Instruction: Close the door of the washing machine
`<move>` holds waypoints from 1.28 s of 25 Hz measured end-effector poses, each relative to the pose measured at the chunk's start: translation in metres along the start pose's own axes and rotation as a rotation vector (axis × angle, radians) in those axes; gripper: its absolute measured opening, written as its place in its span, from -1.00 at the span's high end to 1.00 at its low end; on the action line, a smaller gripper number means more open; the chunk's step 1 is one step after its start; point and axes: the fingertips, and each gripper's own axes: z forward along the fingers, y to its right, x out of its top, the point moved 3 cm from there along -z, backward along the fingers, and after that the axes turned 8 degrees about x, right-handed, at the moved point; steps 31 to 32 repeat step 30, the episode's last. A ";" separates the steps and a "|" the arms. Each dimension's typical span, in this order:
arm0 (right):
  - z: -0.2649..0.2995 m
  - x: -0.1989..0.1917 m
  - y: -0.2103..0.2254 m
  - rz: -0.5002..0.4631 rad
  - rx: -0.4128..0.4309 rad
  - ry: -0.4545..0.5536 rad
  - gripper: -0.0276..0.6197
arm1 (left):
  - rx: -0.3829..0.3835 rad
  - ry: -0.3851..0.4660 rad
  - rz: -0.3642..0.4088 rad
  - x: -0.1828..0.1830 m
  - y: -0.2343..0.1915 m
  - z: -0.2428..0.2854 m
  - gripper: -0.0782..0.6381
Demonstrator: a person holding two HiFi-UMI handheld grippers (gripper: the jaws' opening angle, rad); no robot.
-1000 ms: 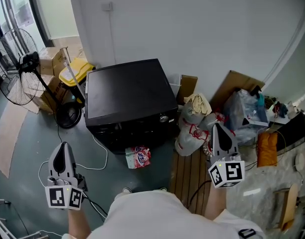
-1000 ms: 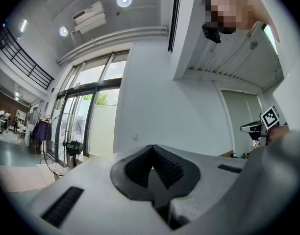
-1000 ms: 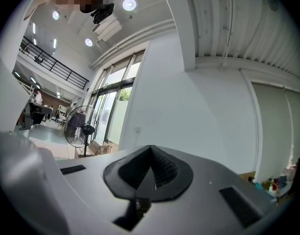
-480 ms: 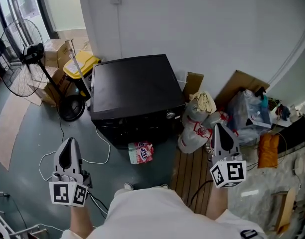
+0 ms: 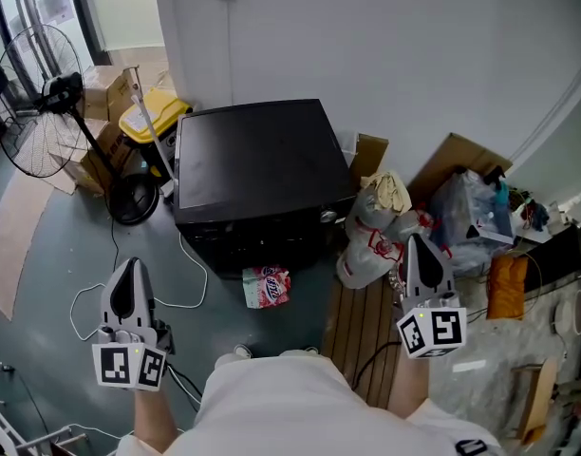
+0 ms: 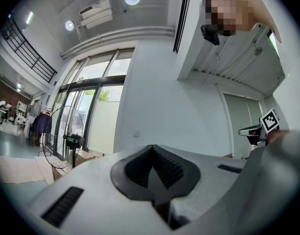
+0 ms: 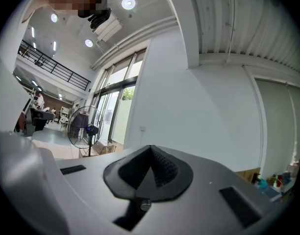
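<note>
Looking down in the head view, one black washing machine (image 5: 248,160) stands ahead by the wall, front face toward the person, up-frame between the two grippers. The left gripper (image 5: 129,275) looks slightly nearer that front; bags (image 5: 371,236) lie between the machine and the right gripper (image 5: 419,255). Whether the door is open I cannot tell. Left gripper view: jaws pressed together, empty. Right gripper view: likewise closed on nothing, machine out of sight.

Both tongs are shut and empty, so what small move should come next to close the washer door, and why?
Probably bring the right tongs forward toward the front of the black washing machine. Both they and the left tongs hang near the person's body, well short of it, touching nothing.
</note>
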 end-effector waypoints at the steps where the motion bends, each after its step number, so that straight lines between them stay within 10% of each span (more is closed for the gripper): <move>1: -0.001 0.000 0.000 0.001 -0.005 0.002 0.92 | 0.000 0.002 -0.004 -0.001 -0.001 0.001 0.76; 32: 0.023 -0.013 -0.043 -0.013 0.012 -0.070 0.92 | -0.017 -0.039 -0.071 -0.028 -0.035 0.015 0.76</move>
